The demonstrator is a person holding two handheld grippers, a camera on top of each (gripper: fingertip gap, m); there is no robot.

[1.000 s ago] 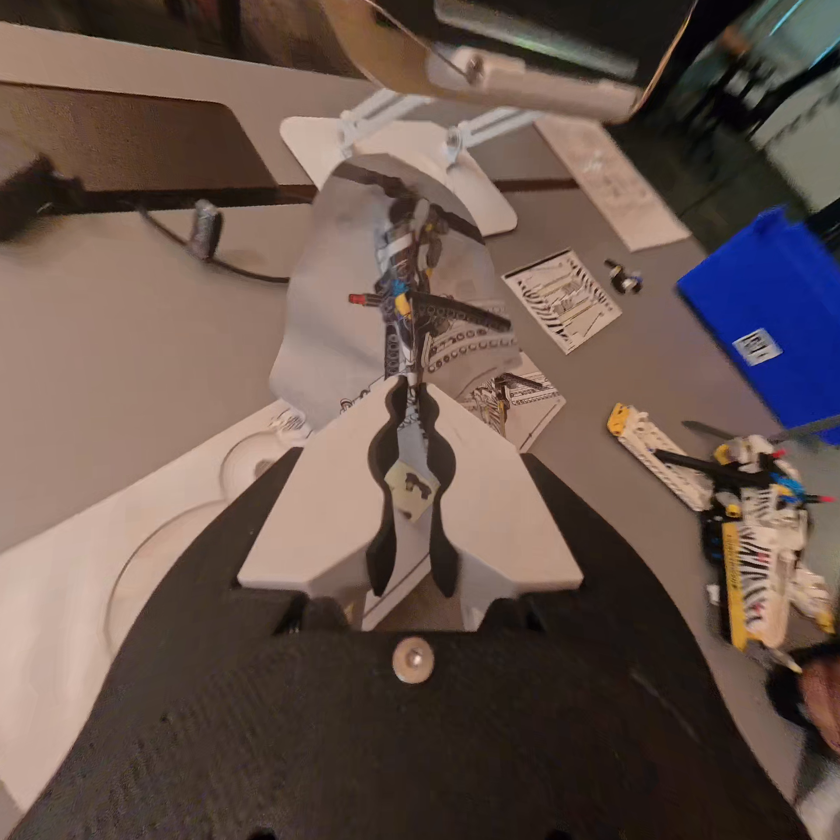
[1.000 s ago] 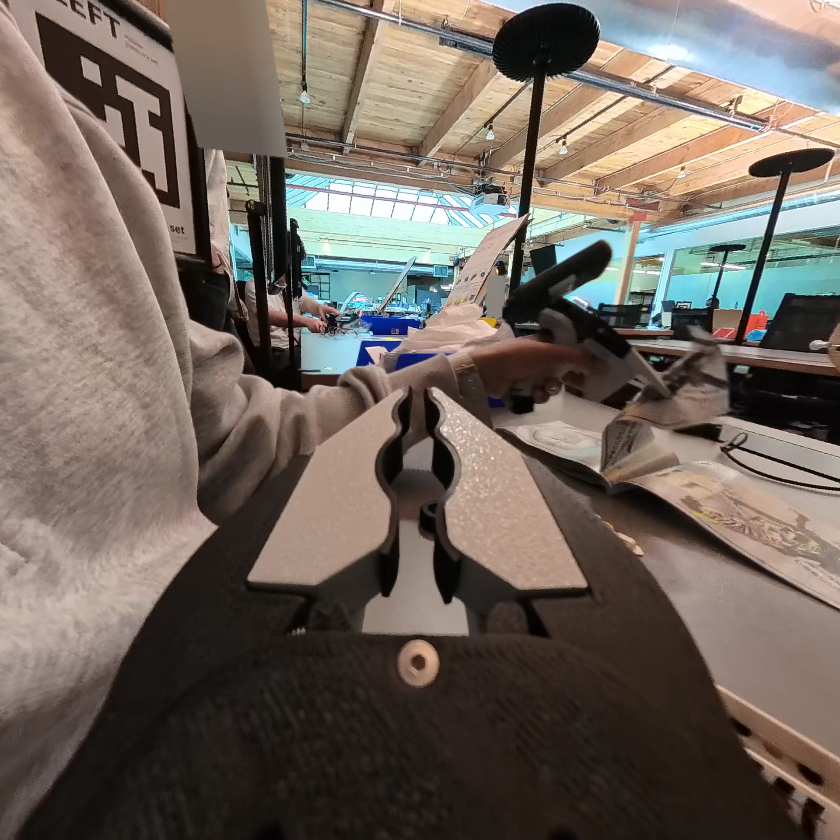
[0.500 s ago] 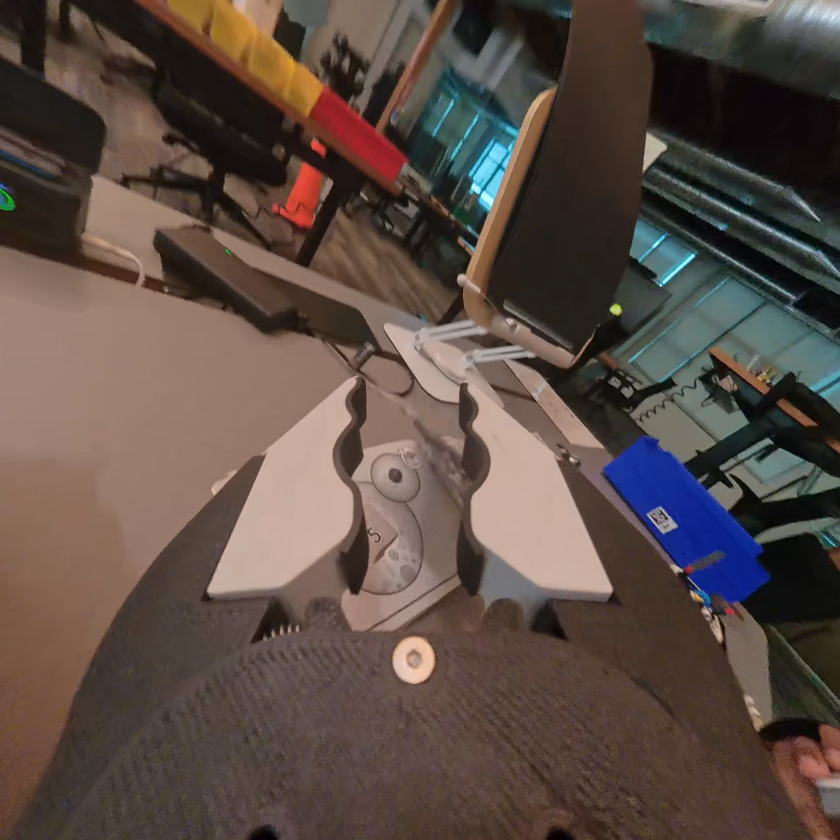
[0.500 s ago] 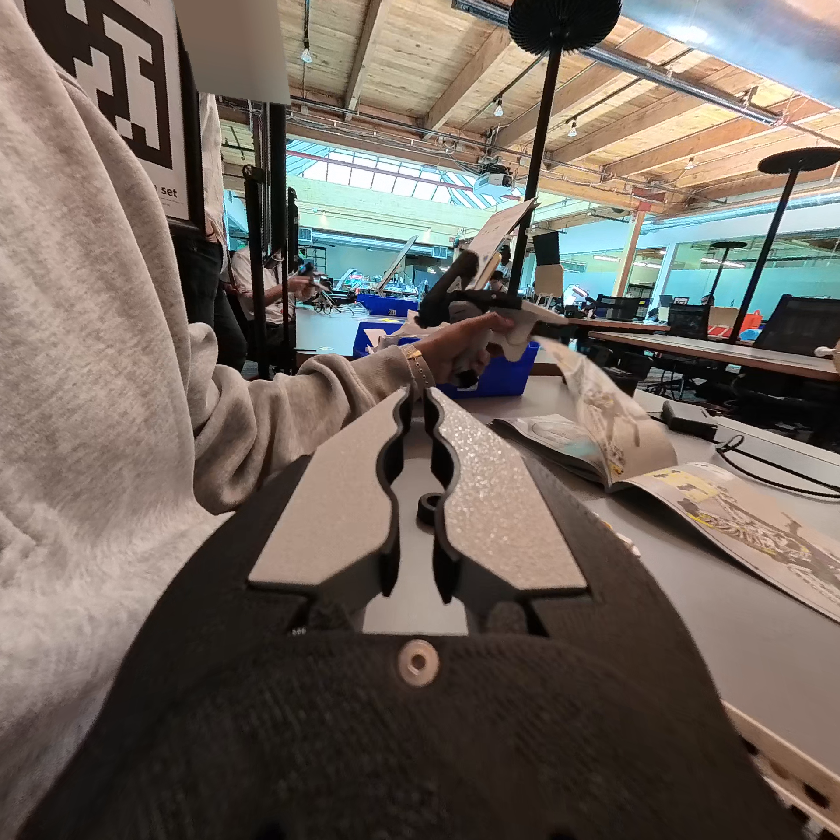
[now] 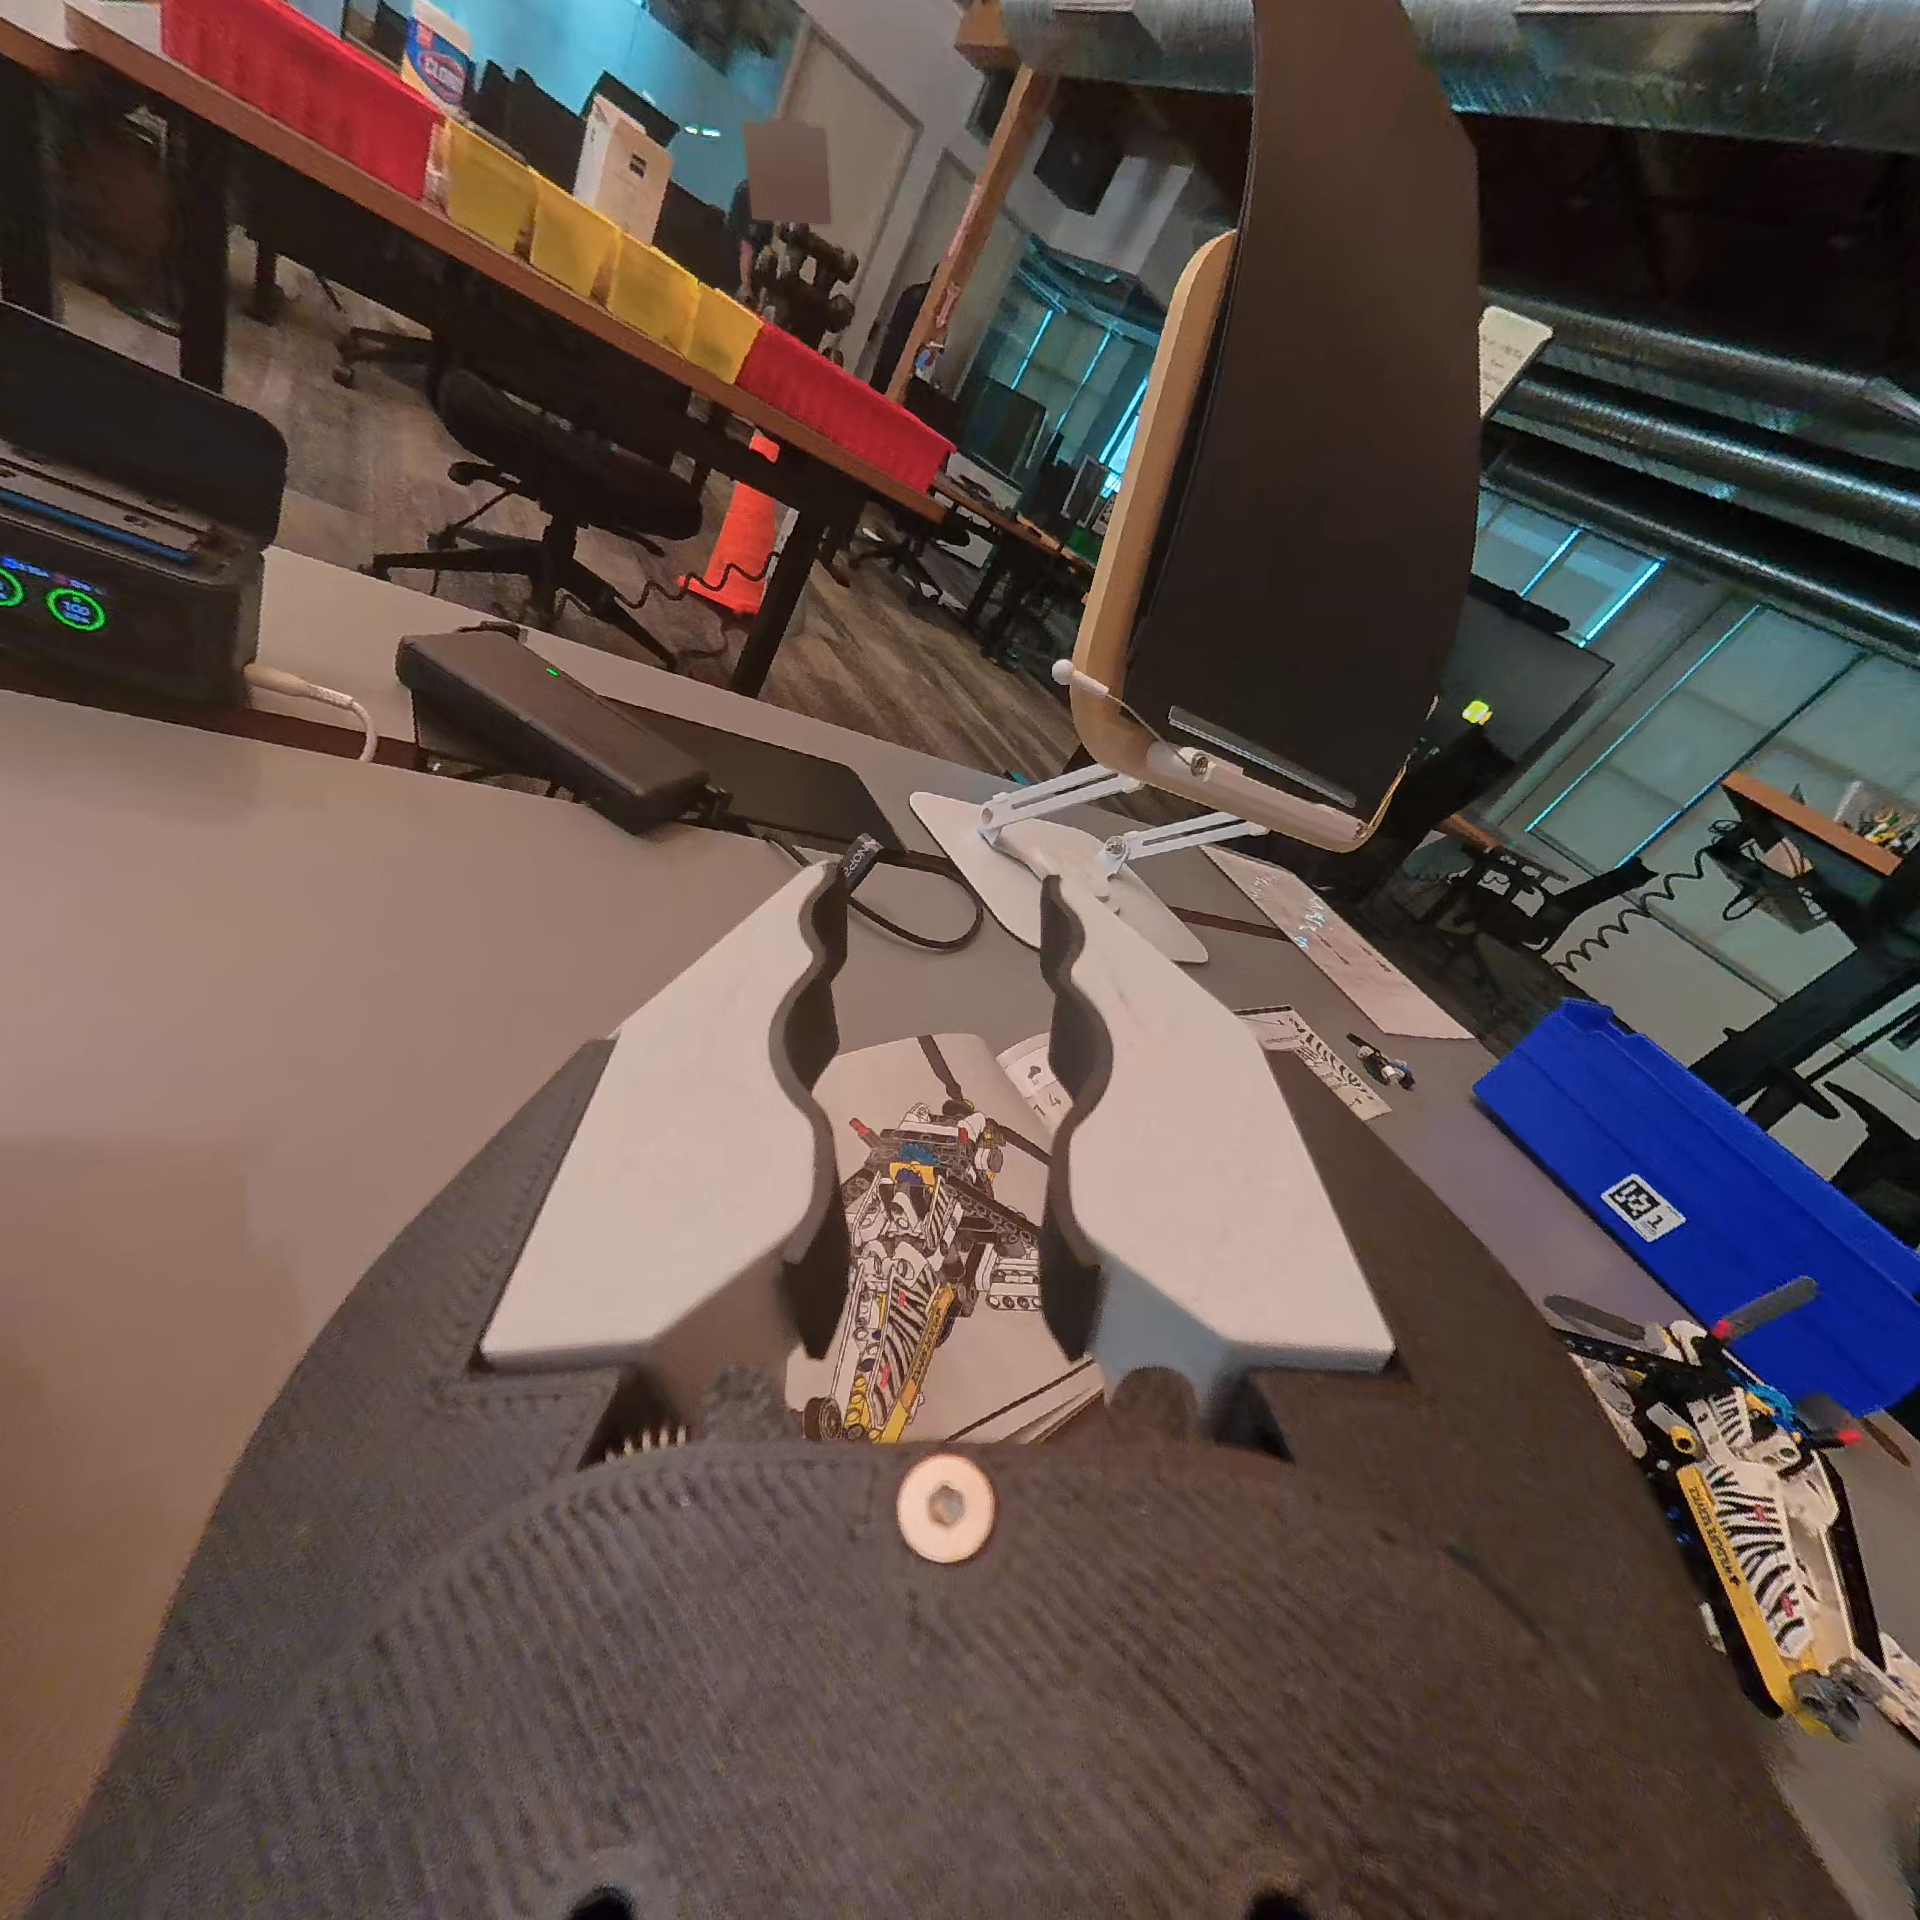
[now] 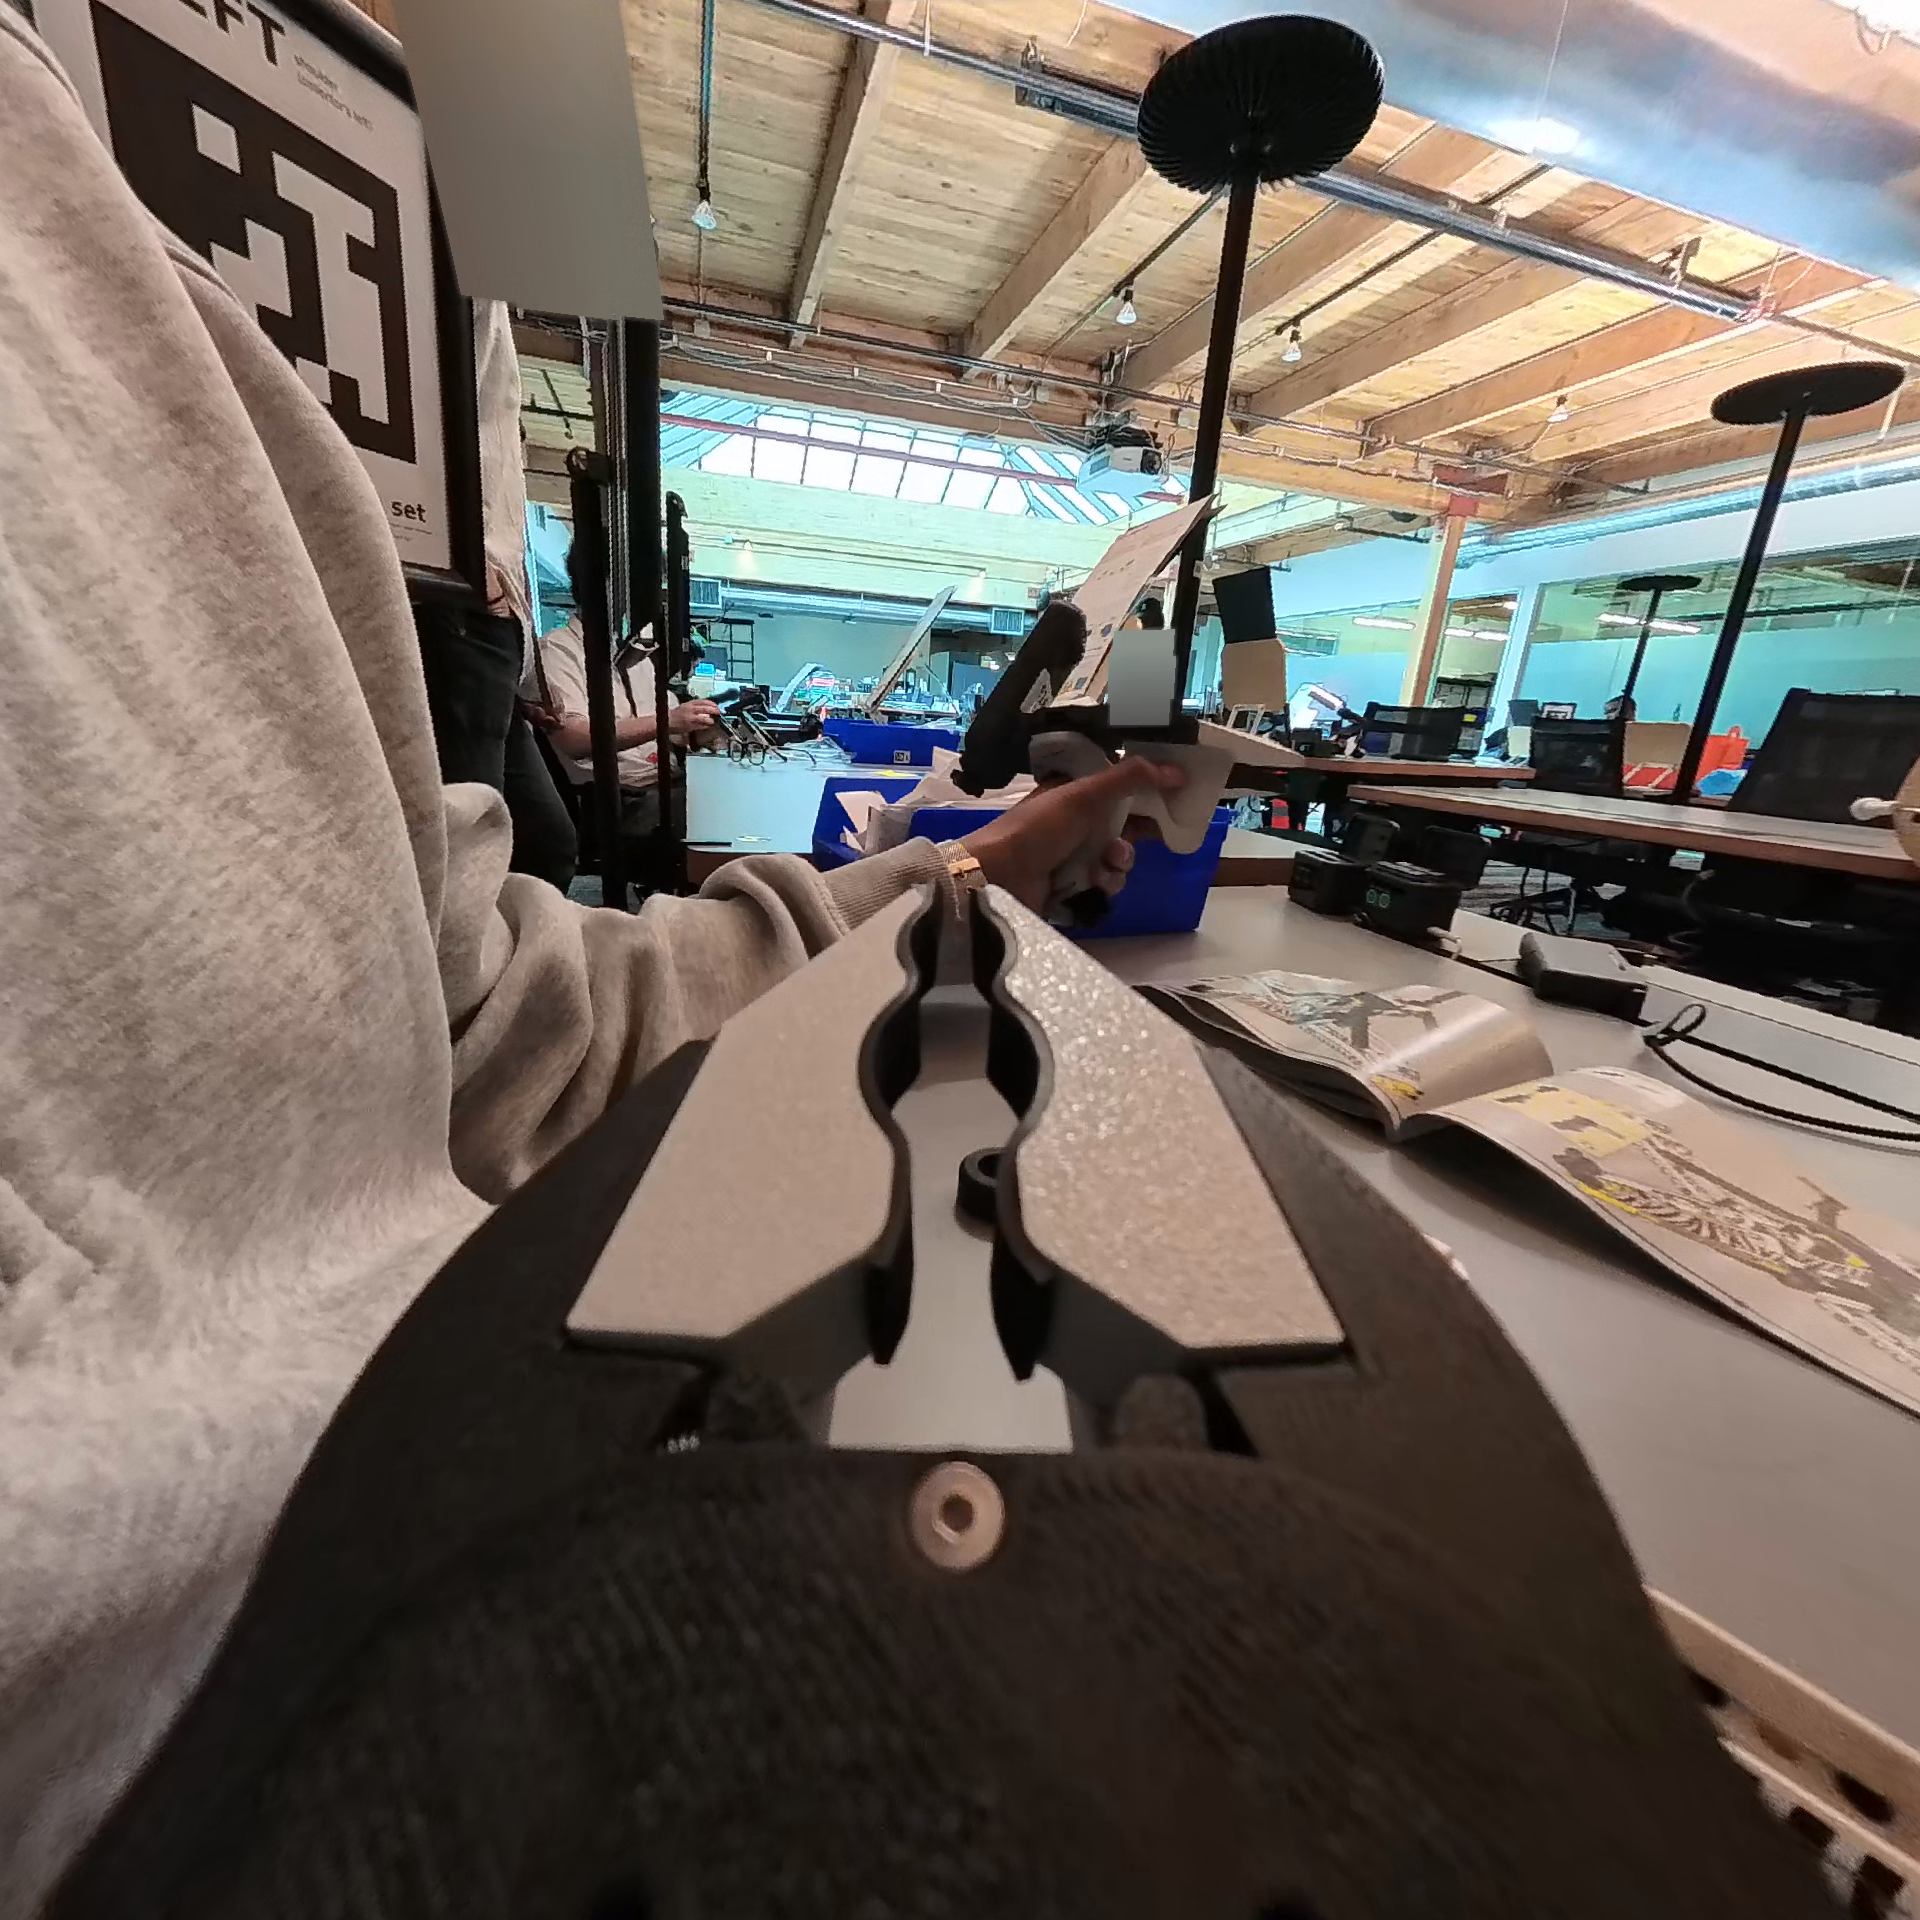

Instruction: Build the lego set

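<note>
My left gripper (image 5: 940, 914) is open and empty, raised above the open instruction booklet (image 5: 935, 1226), which lies flat on the grey table (image 5: 312, 987). The part-built white, yellow and black lego model (image 5: 1756, 1486) lies to its right. In the right wrist view a hand holds the left gripper (image 6: 1236, 753) up above the booklet (image 6: 1455, 1091). My right gripper (image 6: 958, 904) is shut, low over the table. A small black ring piece (image 6: 980, 1179) shows in the gap by its right finger; I cannot tell whether it is pinched.
A blue bin (image 5: 1704, 1195) stands at the right behind the model. A tablet on a white stand (image 5: 1309, 499) is at the back, with a black charger (image 5: 551, 717) and its cable to the left. A sticker sheet (image 5: 1320, 1055) and a small loose piece (image 5: 1382, 1065) lie beyond the booklet.
My left gripper let go of the booklet page, opened and tilted up from the table. The page has dropped flat. My right gripper has stayed put.
</note>
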